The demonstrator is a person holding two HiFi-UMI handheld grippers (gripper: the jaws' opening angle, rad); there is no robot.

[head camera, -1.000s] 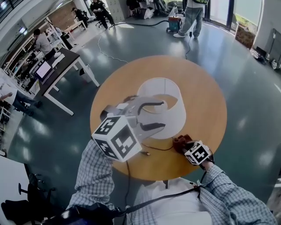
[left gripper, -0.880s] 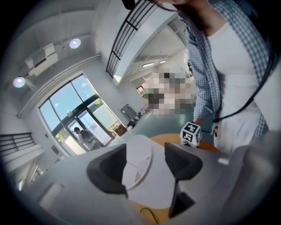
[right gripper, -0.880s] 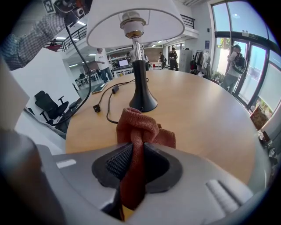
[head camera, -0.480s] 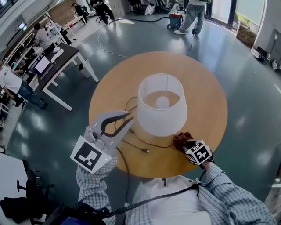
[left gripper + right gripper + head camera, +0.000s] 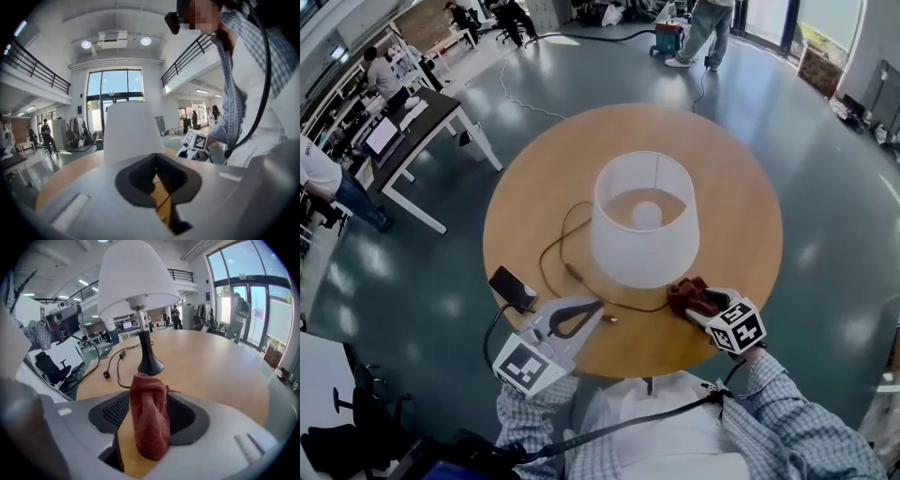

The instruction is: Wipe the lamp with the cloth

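Observation:
The lamp (image 5: 642, 220) stands upright in the middle of the round wooden table (image 5: 727, 178), its white shade (image 5: 138, 277) on a black base (image 5: 150, 366). A red-brown cloth (image 5: 689, 298) lies bunched near the table's front right edge. My right gripper (image 5: 692, 302) is around it. Its jaws have just been opening, and the cloth (image 5: 149, 416) leans on the right-hand pad with bare table showing on its left. My left gripper (image 5: 598, 307) is low at the front left edge. It is shut and empty, pointing at the lamp (image 5: 131, 133).
A black power cord (image 5: 558, 253) loops over the table left of the lamp and ends in a plug (image 5: 614, 321) near the left gripper. A flat black device (image 5: 513, 288) lies at the table's left rim. A desk (image 5: 412, 131) and people stand far off.
The left gripper dropped from beside the shade to the table's front left edge and closed its jaws. The right gripper's jaws spread apart around the cloth and it lifted slightly.

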